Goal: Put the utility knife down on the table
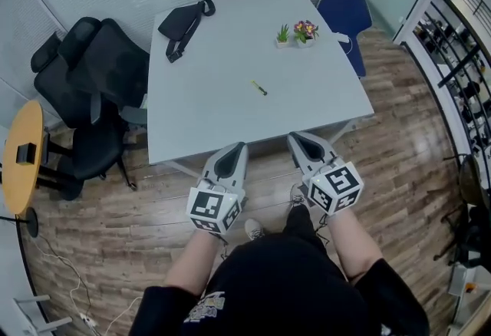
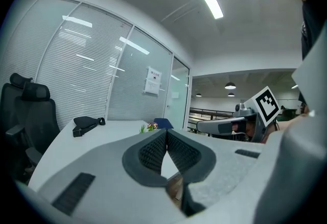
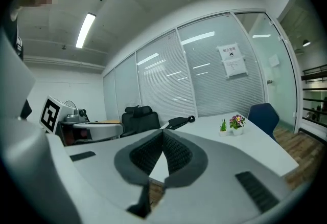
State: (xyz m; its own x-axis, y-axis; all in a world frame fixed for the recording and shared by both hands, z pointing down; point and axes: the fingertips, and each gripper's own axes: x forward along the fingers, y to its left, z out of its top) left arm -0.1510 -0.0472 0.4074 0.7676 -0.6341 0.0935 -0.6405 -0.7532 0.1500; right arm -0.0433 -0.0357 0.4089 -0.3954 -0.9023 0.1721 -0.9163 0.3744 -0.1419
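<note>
A small yellow utility knife (image 1: 259, 87) lies on the pale grey table (image 1: 230, 112), near its middle. My left gripper (image 1: 239, 146) and right gripper (image 1: 294, 137) hang side by side just short of the table's near edge, well back from the knife. Both are shut with nothing between the jaws, whose tips meet. In the left gripper view the left gripper (image 2: 166, 131) points across the tabletop (image 2: 97, 138). The right gripper (image 3: 162, 131) does the same in its own view. The knife is hidden in both gripper views.
A black bag (image 1: 184, 24) lies at the table's far left corner; two small potted plants (image 1: 298, 33) stand at the far right. Black office chairs (image 1: 92, 89) crowd the left side, a blue chair (image 1: 345, 14) the far right. A round wooden side table (image 1: 21, 154) is at left.
</note>
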